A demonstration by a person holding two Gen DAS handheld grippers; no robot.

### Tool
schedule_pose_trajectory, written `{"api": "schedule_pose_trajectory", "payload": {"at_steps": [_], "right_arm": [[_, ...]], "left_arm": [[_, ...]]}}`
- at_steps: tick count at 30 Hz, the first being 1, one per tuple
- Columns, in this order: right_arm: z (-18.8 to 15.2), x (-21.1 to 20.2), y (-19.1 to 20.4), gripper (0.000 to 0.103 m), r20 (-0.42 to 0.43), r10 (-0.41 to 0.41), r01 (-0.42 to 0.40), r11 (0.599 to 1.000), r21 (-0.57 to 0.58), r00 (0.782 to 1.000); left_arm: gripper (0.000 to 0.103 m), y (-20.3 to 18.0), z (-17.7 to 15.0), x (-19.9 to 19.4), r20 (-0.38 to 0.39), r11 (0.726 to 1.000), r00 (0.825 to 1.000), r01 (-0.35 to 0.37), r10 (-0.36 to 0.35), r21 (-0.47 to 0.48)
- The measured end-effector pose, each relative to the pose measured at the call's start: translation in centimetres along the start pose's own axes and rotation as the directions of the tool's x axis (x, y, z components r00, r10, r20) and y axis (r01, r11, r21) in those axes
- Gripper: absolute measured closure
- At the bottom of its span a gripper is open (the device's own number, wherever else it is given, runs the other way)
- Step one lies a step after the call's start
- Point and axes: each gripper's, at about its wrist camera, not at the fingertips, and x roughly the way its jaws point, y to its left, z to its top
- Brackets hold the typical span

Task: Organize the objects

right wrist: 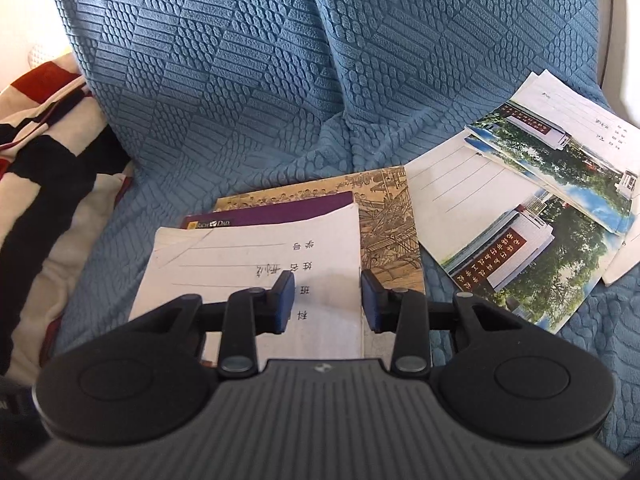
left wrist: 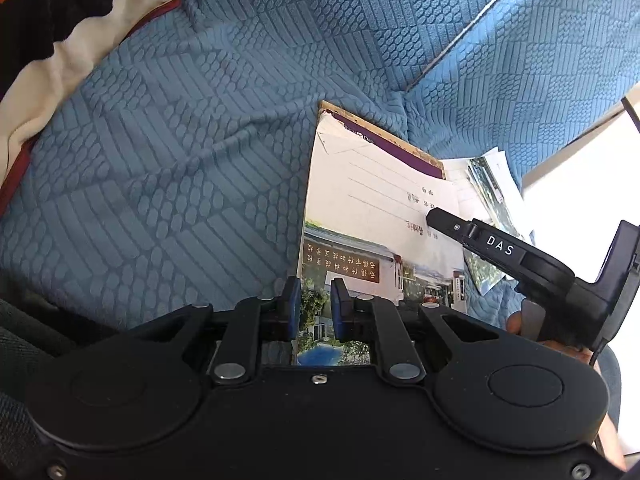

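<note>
You can read "DAS" in white on the right gripper's finger (left wrist: 500,245), right of your left tongs. Ahead of your right tongs, the purple book (right wrist: 280,210) carries "RICH DAD". The exercise books' Chinese print is too small to read.

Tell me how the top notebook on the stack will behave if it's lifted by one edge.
The top notebook looks thin and soft-covered, with one corner already bent, so it will probably droop. It lies on a purple book, whose smooth cover may let it slide. The soft sofa cover beneath likely yields when pressed.
</note>
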Motion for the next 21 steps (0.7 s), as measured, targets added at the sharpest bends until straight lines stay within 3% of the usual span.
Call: {"api": "schedule_pose_trajectory", "payload": {"at_steps": [14, 21], "right_arm": [[0.3, -0.6, -0.7, 0.064, -0.016, -0.038, 0.038, 0.999, 0.02, 0.999], [0.9, -2.8, -0.9, 0.064, 0.004, -0.056, 0.056, 0.998, 0.025, 0.998]], "left_arm": [[0.085, -1.3, -0.1, 0.9, -0.005, 0.999, 1.0, -0.008, 0.009, 0.046], [0.079, -2.2, 0.0, -0.4, 0.057, 0.996, 0.997, -0.048, 0.044, 0.078]]}}
